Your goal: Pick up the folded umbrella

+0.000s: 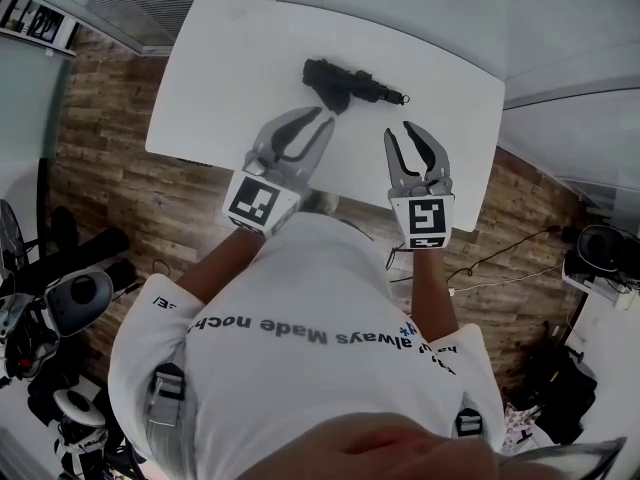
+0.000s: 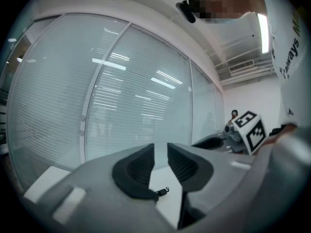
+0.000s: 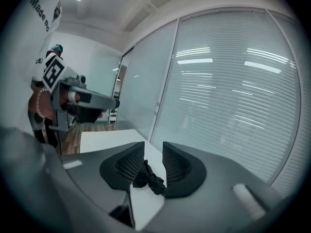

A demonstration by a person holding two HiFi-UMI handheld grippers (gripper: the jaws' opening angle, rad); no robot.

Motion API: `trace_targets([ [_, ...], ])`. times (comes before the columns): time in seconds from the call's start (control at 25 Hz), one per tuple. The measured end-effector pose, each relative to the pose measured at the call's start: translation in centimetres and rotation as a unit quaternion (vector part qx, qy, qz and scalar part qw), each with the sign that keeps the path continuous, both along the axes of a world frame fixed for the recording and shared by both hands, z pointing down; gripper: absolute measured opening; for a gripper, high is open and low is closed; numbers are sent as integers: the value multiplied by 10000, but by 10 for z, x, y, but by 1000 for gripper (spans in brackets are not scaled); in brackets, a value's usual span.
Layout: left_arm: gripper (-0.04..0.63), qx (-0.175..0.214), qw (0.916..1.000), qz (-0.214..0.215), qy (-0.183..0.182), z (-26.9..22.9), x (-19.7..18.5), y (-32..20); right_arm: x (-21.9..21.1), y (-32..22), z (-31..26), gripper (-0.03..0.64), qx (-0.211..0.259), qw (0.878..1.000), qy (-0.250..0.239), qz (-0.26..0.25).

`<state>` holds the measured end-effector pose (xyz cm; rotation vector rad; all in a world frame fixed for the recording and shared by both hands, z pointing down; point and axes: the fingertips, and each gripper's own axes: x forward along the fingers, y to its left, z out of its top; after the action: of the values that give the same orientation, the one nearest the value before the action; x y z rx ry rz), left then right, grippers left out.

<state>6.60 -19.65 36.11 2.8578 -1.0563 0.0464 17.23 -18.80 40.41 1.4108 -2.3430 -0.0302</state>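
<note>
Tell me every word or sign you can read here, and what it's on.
"always Made noch": white T-shirt, upside down in the head view; more is cut off.
Sleeve print: too small to read.
Marker cubes: black-and-white squares, no words.
Umbrella: no lettering visible.

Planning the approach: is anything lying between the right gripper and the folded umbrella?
Nothing: only bare white table separates the right gripper from the folded umbrella, as the head view shows; the right gripper view agrees.
</note>
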Motion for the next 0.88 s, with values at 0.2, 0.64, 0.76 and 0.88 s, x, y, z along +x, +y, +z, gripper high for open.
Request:
trace_targets([
  [0.2,83,-107,9999,-13,-28,8,-2,-9,2,-31,46,184,-324,9962,752,-308],
  [0.64,83,-253,9996,-43,-75,21,-6,-42,9,-104,169,302,-1502,9564,2217,-1162],
  [0.76,83,-306,9995,-66,-86,24,-7,-52,6,-116,202,331,-1830,9359,2593,-1530],
  [0.88,83,-334,9993,-104,-99,29,-7,-62,5,-129,237,364,-2169,9148,2888,-1810],
])
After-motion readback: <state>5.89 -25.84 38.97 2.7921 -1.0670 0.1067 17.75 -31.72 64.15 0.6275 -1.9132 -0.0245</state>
